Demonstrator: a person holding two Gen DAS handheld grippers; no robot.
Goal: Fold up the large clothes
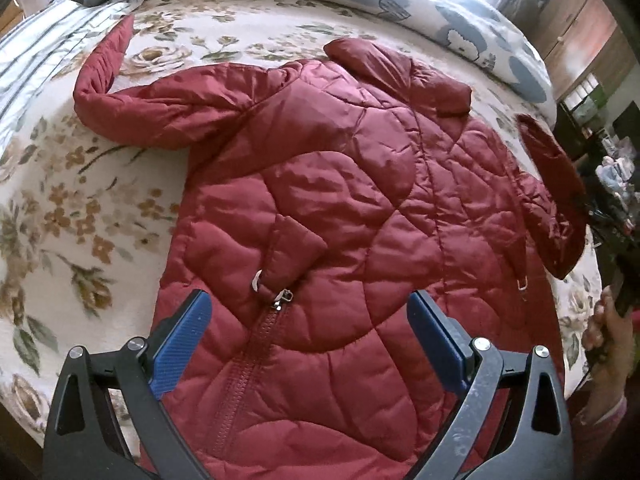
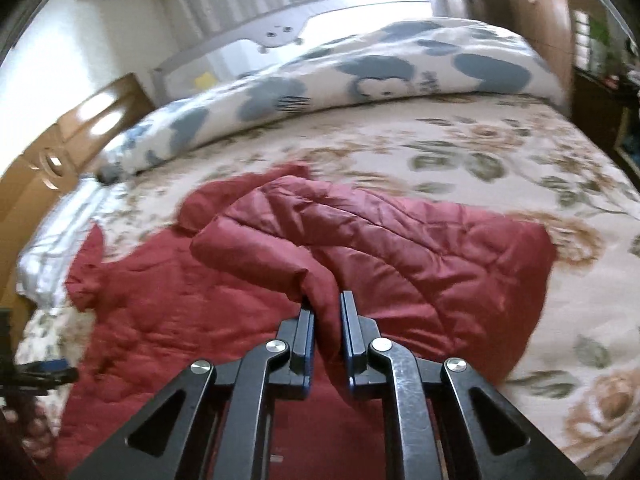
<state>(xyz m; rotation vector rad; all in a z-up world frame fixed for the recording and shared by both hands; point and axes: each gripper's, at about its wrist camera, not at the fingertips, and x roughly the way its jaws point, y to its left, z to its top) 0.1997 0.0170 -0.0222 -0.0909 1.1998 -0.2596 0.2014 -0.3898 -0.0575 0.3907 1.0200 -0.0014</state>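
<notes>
A dark red quilted jacket (image 1: 344,200) lies spread front-up on the flowered bedsheet (image 1: 80,208), its zipper pull (image 1: 285,295) near the hem. One sleeve (image 1: 120,92) stretches to the far left. My left gripper (image 1: 308,320) hovers open over the lower front, blue pads wide apart, nothing between them. In the right wrist view my right gripper (image 2: 327,312) is shut on a fold of the jacket's sleeve (image 2: 280,248), which is lifted off the jacket body (image 2: 168,304). The same raised sleeve (image 1: 556,200) shows at the right of the left wrist view, next to a hand (image 1: 604,332).
A white duvet (image 2: 380,76) with blue patches lies bunched along the far side of the bed. A striped cloth (image 1: 44,36) lies at the far left. Wooden furniture (image 2: 60,148) stands beyond the bed, and a cluttered shelf (image 1: 612,168) at the right.
</notes>
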